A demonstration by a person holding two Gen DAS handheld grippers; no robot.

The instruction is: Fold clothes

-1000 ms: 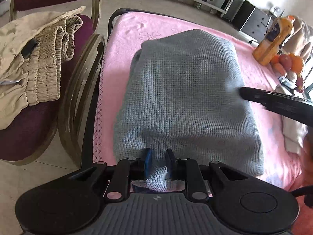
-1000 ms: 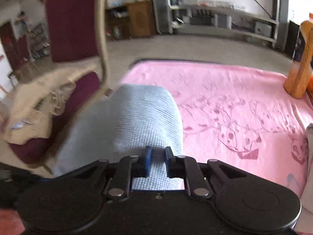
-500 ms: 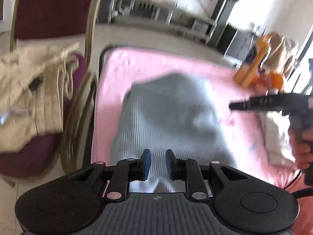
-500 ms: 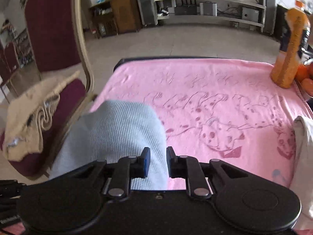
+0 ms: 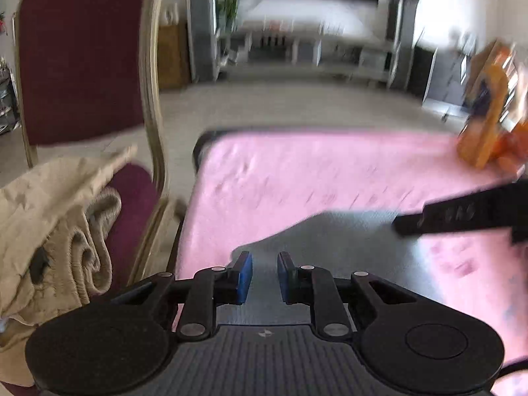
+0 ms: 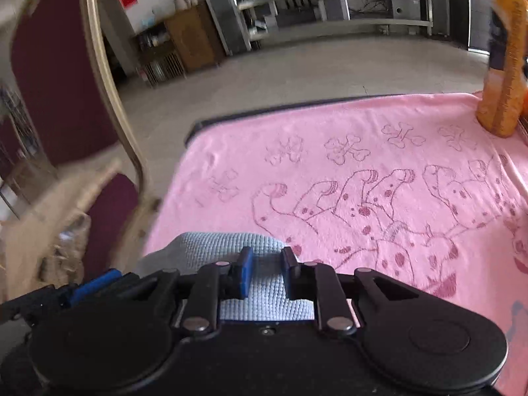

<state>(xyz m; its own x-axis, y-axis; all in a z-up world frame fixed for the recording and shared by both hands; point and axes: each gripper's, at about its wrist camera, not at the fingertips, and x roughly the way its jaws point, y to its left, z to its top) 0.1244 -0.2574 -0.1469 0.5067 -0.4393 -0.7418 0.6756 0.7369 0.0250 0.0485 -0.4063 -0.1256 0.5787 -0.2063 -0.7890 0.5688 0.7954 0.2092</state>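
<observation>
A grey-blue knit sweater [image 5: 333, 241] lies folded at the near edge of the pink-covered table [image 5: 297, 171]. My left gripper [image 5: 264, 275] has its jaws narrowly apart with the sweater's cloth between the blue pads. My right gripper [image 6: 265, 272] stands the same way on the sweater [image 6: 227, 247]. The right gripper also shows as a dark bar in the left wrist view [image 5: 462, 214], over the sweater's right side. The left wrist view is blurred.
A maroon chair [image 5: 79, 66] stands left of the table with beige clothes [image 5: 49, 224] heaped on its seat. An orange juice bottle [image 6: 505, 66] and fruit [image 5: 514, 145] stand at the table's far right corner. Shelves and floor lie beyond.
Both grippers have lifted and drawn back toward the near edge with the sweater; far less of the sweater shows and more pink cloth is uncovered.
</observation>
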